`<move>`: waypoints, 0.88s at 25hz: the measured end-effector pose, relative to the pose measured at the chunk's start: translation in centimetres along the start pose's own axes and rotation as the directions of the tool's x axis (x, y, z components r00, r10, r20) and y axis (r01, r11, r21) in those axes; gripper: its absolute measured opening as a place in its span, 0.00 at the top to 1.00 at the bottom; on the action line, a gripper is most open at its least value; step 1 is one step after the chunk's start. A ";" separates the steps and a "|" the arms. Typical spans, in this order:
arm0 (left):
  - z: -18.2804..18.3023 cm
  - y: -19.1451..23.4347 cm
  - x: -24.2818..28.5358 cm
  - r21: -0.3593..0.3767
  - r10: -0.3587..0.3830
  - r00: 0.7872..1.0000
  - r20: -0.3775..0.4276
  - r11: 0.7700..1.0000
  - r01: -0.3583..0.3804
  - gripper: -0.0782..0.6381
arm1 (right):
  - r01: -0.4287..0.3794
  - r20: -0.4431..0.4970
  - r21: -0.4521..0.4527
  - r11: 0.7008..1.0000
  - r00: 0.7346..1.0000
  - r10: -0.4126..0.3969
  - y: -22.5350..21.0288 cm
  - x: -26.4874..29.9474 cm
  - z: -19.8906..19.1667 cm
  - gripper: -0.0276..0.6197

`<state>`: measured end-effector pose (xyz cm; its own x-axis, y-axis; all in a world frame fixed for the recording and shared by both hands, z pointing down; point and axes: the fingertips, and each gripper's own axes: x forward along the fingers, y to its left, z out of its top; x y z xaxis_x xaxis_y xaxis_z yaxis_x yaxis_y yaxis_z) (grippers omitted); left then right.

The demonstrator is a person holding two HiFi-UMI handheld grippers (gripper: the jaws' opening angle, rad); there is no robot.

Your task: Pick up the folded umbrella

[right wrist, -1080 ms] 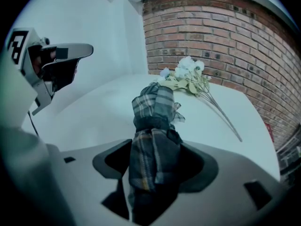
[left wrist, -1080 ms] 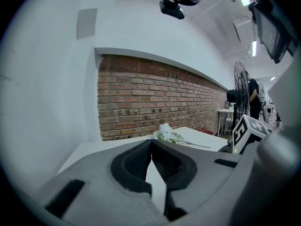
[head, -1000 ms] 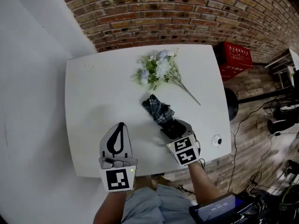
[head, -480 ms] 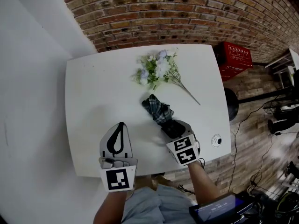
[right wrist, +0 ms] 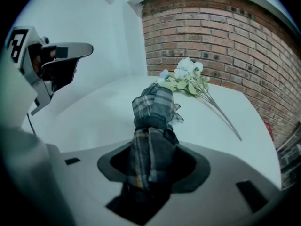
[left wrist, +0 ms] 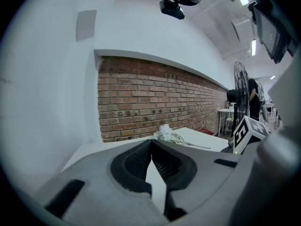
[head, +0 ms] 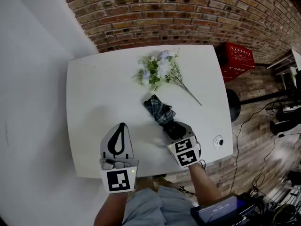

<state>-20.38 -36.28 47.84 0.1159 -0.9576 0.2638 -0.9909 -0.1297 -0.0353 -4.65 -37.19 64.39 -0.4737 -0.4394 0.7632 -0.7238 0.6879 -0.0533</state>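
The folded umbrella (head: 159, 109), in dark plaid cloth, lies on the white table (head: 94, 88) right of centre, running from the middle toward the near right. My right gripper (head: 172, 127) sits over its near end, pointing steeply down. In the right gripper view the umbrella (right wrist: 153, 112) runs between the jaws of that gripper (right wrist: 150, 147), which are closing, with dark gaps still on both sides. My left gripper (head: 122, 126) rests near the table's front edge, left of the umbrella, shut on nothing; in its own view the left gripper (left wrist: 151, 142) has its tips together.
A bunch of white and pale blue artificial flowers (head: 157, 69) lies at the back of the table, stems toward the right. A small round white object (head: 217, 141) sits at the near right corner. A red crate (head: 237, 58) and a fan (head: 282, 112) stand on the floor to the right.
Neither hand has shifted, and the umbrella lies where it did.
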 end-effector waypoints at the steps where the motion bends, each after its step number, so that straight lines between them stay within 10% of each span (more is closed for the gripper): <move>1: 0.1 0.0 0.0 0.000 0.000 1.000 0.000 1.000 0.000 0.88 | 0.001 0.003 -0.002 1.000 1.000 -0.001 0.0 -0.1 0.0 0.65; 22: 1.0 -0.2 -0.9 0.009 0.006 1.000 0.018 1.000 -0.007 0.88 | 0.006 0.084 0.002 1.000 0.996 -0.006 0.4 -1.1 1.5 0.67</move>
<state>-20.19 -35.67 46.65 0.1108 -0.9629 0.2460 -0.9910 -0.1256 -0.0454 -5.17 -37.31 62.52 -0.5097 -0.4906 0.7068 -0.7276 0.6842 -0.0498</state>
